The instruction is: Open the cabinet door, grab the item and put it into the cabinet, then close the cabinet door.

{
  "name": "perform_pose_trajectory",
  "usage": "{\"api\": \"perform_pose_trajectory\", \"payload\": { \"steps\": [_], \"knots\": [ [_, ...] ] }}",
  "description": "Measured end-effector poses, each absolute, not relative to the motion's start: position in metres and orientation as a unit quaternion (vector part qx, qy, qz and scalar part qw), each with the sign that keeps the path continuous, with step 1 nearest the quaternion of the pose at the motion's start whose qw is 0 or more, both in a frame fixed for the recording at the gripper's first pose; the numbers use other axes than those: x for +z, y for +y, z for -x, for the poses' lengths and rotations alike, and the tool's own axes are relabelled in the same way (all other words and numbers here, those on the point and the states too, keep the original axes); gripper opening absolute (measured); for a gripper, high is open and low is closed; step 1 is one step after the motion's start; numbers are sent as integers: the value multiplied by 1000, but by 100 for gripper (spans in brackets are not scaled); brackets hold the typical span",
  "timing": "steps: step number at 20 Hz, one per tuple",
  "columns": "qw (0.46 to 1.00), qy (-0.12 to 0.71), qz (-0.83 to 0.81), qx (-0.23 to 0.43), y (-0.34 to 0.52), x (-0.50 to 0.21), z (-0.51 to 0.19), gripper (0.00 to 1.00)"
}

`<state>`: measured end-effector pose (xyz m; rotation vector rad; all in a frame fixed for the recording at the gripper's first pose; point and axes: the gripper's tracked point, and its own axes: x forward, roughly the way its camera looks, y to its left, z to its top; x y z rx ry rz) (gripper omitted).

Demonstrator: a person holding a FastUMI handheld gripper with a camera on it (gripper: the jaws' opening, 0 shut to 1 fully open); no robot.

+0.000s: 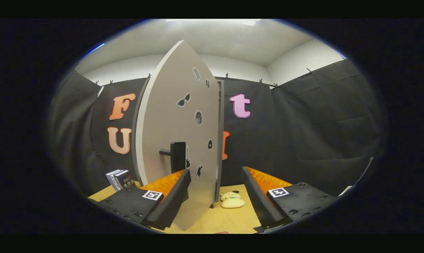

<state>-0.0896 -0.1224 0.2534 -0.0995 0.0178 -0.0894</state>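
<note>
- The cabinet door (178,133) stands swung out toward the camera in the middle of the frame; its lower free edge reaches down between the two fingers, close beside the left one.
- A black handle (176,156) sticks out from the door's face (stickers dot the panel around it), just above the left finger's tip.
- The gripper (215,182) has its jaws wide apart and holds nothing; the left finger (171,200) lies against or just beside the door, and I cannot tell whether they touch.
- Open room lies right of the door's edge, where bare wooden table (222,219) runs between the fingers.
- The item, a pale yellow plush toy (232,201), lies on the table there, just ahead of the fingers and nearer the right one.
- Some books (120,179) stand at the lower left, beyond the left finger.
</note>
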Motion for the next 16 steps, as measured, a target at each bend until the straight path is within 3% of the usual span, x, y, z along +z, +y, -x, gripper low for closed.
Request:
{"api": "perform_pose_trajectory", "payload": {
  "steps": [16],
  "knots": [
    [993, 53, 22, 103, 15, 208, -11, 95]
  ]
}}
